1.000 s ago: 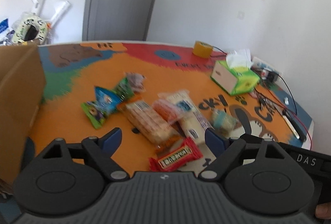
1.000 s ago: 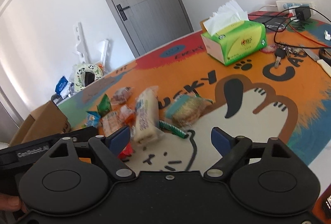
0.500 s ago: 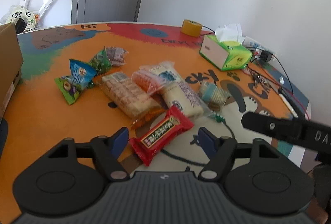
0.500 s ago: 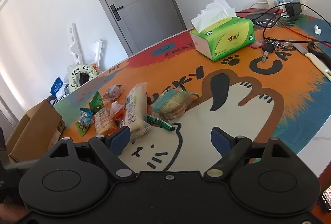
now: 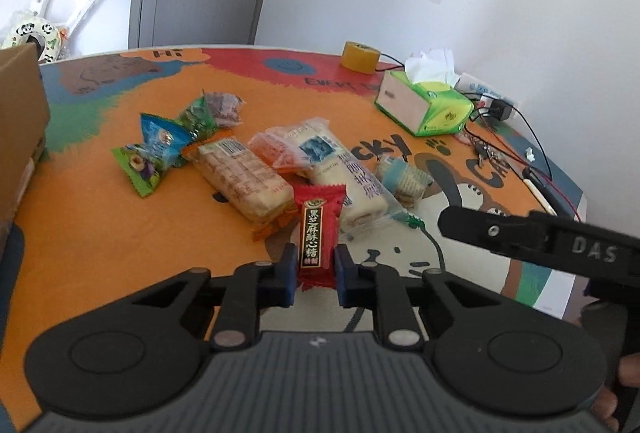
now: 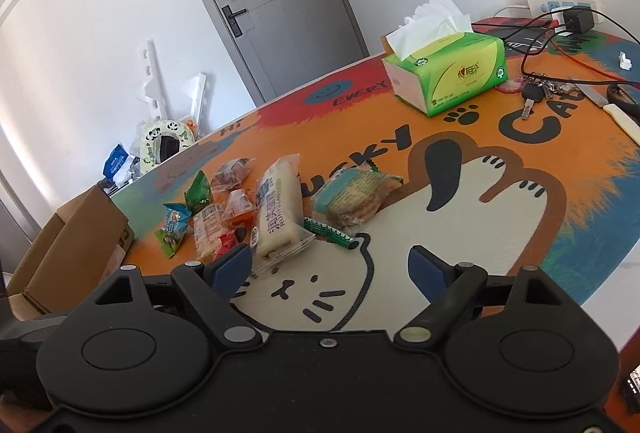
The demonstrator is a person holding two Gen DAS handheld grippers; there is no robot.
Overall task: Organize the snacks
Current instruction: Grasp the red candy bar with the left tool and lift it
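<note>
Left gripper point(image 5: 316, 264): fingers just closed, clamped on red candy wrapper point(image 5: 318, 233), at snack pile's near edge.
Right gripper point(image 6: 330, 271): fingers spread, nothing between.
Table point(image 6: 460, 253): white cake pack point(image 5: 340, 173) behind; green tissue box point(image 6: 448, 73) far.

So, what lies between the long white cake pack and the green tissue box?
In the right wrist view, a teal cracker packet lies between the white cake pack and the tissue box; the rest is bare mat.

Left gripper point(image 5: 316, 273): jaws have just been closing, now clamped on a red candy wrapper point(image 5: 318, 233). Right gripper point(image 6: 330, 267): jaws wide apart, holding nothing.
</note>
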